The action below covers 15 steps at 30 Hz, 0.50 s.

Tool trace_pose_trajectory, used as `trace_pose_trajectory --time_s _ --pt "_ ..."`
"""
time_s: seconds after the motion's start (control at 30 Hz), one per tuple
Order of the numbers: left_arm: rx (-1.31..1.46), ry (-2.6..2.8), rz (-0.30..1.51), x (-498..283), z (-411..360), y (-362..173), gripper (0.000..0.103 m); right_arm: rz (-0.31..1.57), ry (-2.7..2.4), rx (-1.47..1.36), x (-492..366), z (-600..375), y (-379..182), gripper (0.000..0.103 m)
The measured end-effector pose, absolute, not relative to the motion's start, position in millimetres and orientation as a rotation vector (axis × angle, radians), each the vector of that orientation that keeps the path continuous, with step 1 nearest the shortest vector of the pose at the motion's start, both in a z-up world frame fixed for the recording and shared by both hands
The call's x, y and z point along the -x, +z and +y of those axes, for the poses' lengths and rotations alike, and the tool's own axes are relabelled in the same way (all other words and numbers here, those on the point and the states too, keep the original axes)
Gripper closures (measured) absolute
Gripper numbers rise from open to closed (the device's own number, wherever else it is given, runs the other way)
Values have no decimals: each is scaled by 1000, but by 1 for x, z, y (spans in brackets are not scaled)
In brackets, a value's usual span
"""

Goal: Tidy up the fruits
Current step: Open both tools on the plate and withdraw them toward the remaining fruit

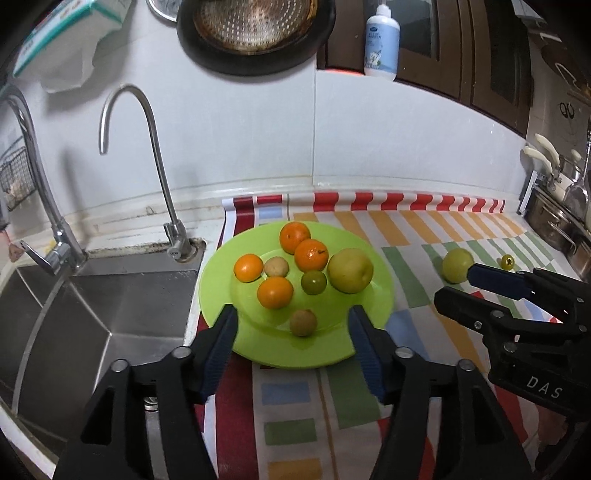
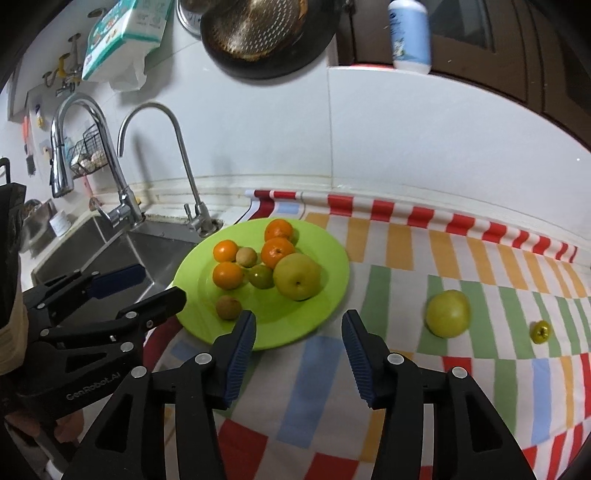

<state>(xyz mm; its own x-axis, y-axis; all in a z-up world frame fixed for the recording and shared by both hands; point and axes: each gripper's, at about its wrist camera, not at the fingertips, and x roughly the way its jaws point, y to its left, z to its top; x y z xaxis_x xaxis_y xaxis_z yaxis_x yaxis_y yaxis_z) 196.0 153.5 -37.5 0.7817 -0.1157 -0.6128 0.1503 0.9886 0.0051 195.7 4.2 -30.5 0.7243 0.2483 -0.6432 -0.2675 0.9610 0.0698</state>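
You are looking at a lime-green plate (image 1: 221, 295) sitting on a striped, multicoloured tablecloth (image 1: 332, 387), just beside a stainless steel sink (image 1: 92, 314).

Plate contents, eight pieces:
- Four oranges (image 1: 294, 236): two touching each other at the far side, one at the left, one nearer the middle.
- One large yellow-green pear (image 1: 350, 270), lying on the right part of the plate and touching the second far orange.
- One small green fruit (image 1: 313, 282), sitting between the pear and the near orange.
- Two small brownish fruits (image 1: 275, 266): one lying among the oranges, the other (image 1: 303, 322) lying alone toward the near rim.

Off the plate, on the cloth to the right:
- One green apple-like fruit (image 2: 447, 314), well apart from the plate.
- One tiny yellow-green fruit (image 2: 540, 332), lying near it on its far-right side.

Grippers:
- Your left gripper (image 1: 291, 317) is hovering over the near rim of the plate, jaws standing apart with nothing gripped; the lone brownish fruit is showing in the gap beyond them.
- Your right gripper (image 2: 298, 325) is hovering over the cloth at the plate's near-right edge, jaws parted more narrowly and carrying nothing.

Surroundings: two curved faucets (image 1: 147, 147) are rising behind the sink, a dark pan (image 1: 255, 29) is hanging on the white wall, and a white bottle (image 1: 382, 40) is standing on a ledge.
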Motion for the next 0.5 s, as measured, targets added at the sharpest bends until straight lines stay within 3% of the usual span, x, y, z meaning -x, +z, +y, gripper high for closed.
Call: trace_pose_trajectory --time_s 0.13,0.5 --pt "-72 -96 617 -184 145 -26 20 678 254 13 -185 -9 -22 42" --pt "-87 -65 587 -161 107 -9 6 630 170 3 -156 -55 -6 32"
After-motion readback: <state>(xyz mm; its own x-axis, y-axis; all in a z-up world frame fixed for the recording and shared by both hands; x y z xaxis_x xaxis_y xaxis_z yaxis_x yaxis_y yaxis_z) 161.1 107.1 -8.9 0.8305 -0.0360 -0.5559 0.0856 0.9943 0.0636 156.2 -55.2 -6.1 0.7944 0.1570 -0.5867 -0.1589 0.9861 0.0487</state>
